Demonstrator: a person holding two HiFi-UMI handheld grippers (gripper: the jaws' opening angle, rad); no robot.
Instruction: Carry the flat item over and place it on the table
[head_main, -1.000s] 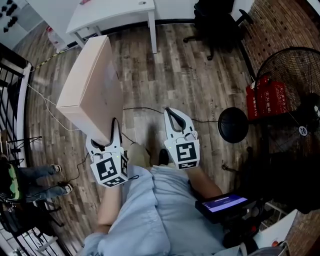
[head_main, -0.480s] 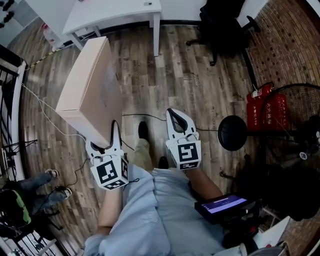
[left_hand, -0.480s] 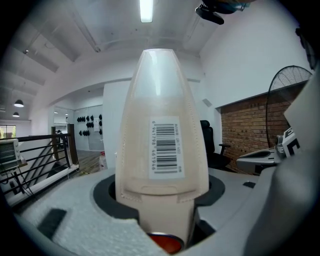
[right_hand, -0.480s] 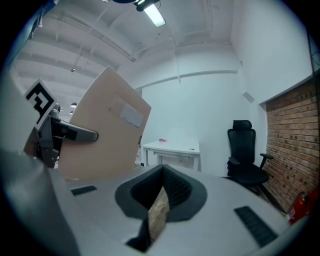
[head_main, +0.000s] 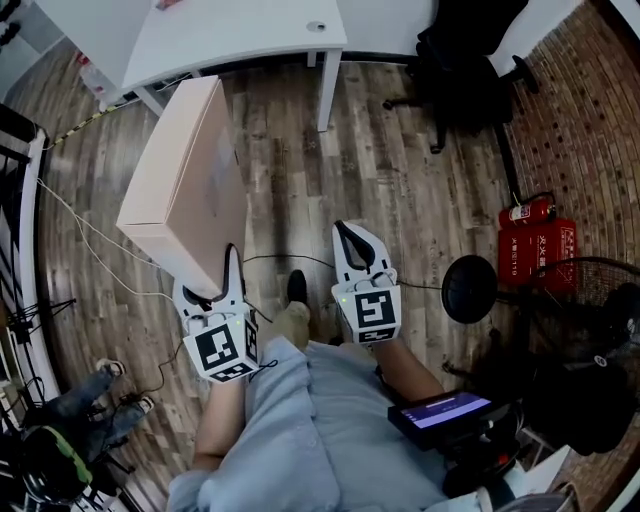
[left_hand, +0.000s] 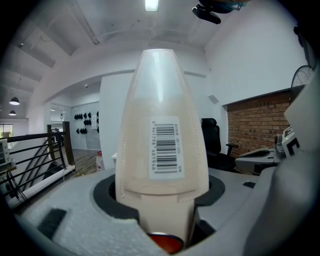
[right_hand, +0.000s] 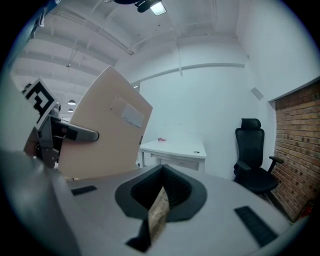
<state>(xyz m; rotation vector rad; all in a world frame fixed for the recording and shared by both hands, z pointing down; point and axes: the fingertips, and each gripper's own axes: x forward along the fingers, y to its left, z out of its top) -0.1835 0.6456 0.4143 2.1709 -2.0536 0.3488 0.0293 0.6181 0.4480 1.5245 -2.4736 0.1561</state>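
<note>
Flat beige box (head_main: 185, 190), barcode sticker (left_hand: 164, 147) on its edge, digits unreadable; one end pinched between the left gripper (head_main: 222, 275) jaws, carried tilted over plank floor (head_main: 400, 170), near white table (head_main: 230, 35). Right gripper (head_main: 347, 232): jaws pressed together, empty. Red case (head_main: 537, 255), unreadable white characters, by brick wall (head_main: 600, 120).

blk chair (head_main: 465, 45) top R | red ext. box (head_main: 537, 255) R | cables (head_main: 75, 235) L

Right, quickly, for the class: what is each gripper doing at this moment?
Left gripper: closed on the flat beige box.
Right gripper: closed, empty.
</note>
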